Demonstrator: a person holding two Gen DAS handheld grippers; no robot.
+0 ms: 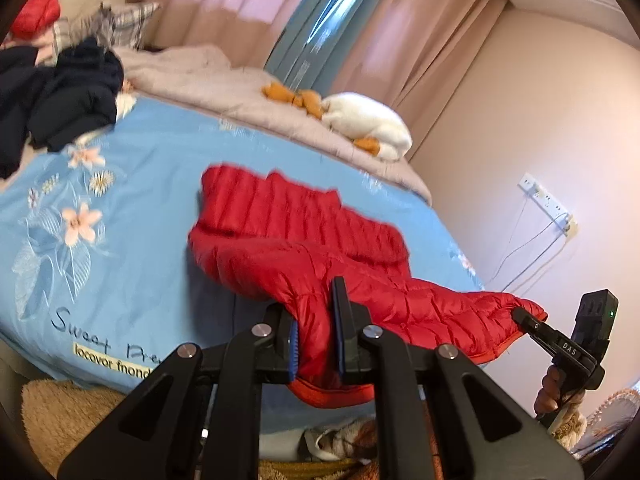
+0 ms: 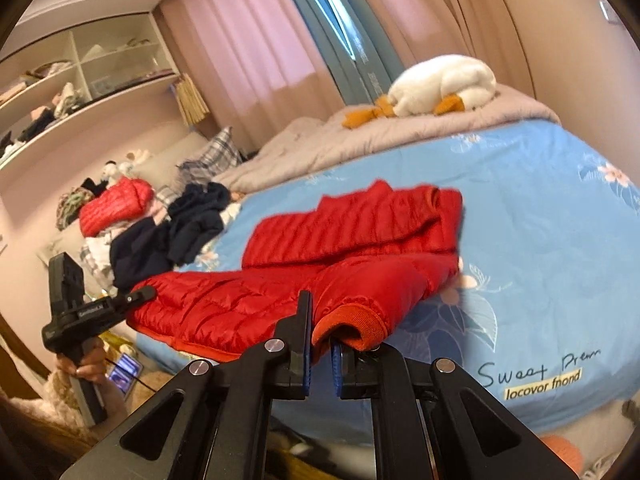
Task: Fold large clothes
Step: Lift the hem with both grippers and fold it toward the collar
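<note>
left wrist: dark clothes heap (image 1: 60, 104) beyond jacket (image 1: 320, 264)

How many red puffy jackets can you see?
2. One red jacket lies on the blue bed cover, held by both tools. Another red jacket sits on the clothes pile. More may hide there.

My two wrist views looked close across the bed's (image 1: 152, 184) near edge, sharing the red jacket (image 1: 320, 264).

bare blue quilt (image 1: 140, 220) left of red jacket (image 1: 300, 248), dark clothes pile (image 1: 60, 100) beyond
</note>
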